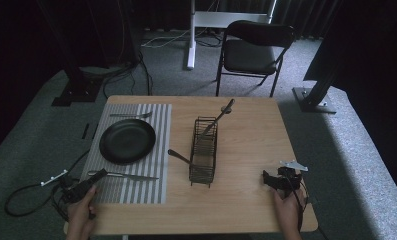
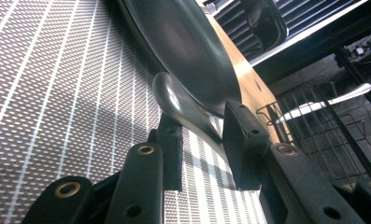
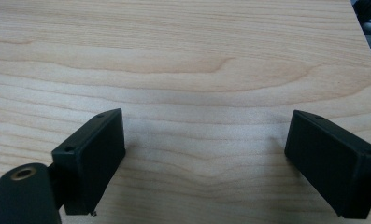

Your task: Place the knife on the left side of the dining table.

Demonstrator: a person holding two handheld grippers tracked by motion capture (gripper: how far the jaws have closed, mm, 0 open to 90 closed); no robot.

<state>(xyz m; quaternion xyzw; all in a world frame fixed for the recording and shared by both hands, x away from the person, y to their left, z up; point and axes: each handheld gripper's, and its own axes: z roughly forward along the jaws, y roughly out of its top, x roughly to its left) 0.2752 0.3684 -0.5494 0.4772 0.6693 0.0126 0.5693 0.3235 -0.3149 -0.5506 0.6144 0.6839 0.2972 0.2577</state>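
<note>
Wire rack (image 1: 203,150) at frame centre holds two utensils; black plate (image 1: 127,141) sits empty on the striped mat (image 1: 151,125). Left gripper (image 2: 202,154) jaws straddle a knife handle (image 2: 174,100) at lower left, grip unclear; right gripper (image 3: 204,158) gapes wide over bare table (image 3: 197,56). No readable writing.

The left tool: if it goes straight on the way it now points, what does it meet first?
Probably the knife handle on the striped placemat: it already lies between the left tool's open jaws. Just beyond is the black plate.
</note>
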